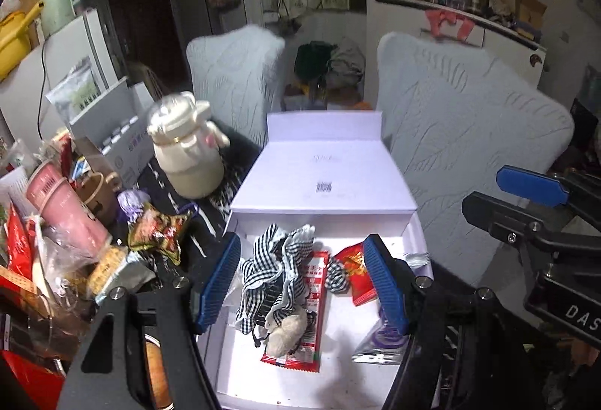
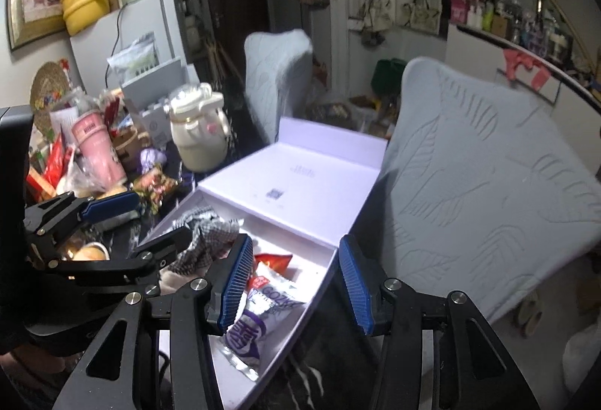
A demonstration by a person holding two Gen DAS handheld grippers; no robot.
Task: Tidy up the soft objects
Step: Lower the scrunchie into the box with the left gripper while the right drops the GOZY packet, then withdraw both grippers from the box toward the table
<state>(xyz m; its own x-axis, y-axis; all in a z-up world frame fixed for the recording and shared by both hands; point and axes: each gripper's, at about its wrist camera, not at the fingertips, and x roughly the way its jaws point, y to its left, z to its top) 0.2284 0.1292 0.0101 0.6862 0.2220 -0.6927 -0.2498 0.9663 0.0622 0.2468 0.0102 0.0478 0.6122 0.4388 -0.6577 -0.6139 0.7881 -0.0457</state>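
Both tools hang empty above the white box (image 1: 409, 244) — left tool (image 1: 302, 284) and right tool (image 2: 296, 284) agape. Next, pinch the checkered cloth (image 1: 270, 267) by its bunched middle — gently.

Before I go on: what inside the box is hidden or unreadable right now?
- White box near end: left wrist view, cut off by the left gripper.
- Checked cloth: right wrist view, partly behind the left gripper.
- Purple snack packet: small print too small; left edge behind right gripper.
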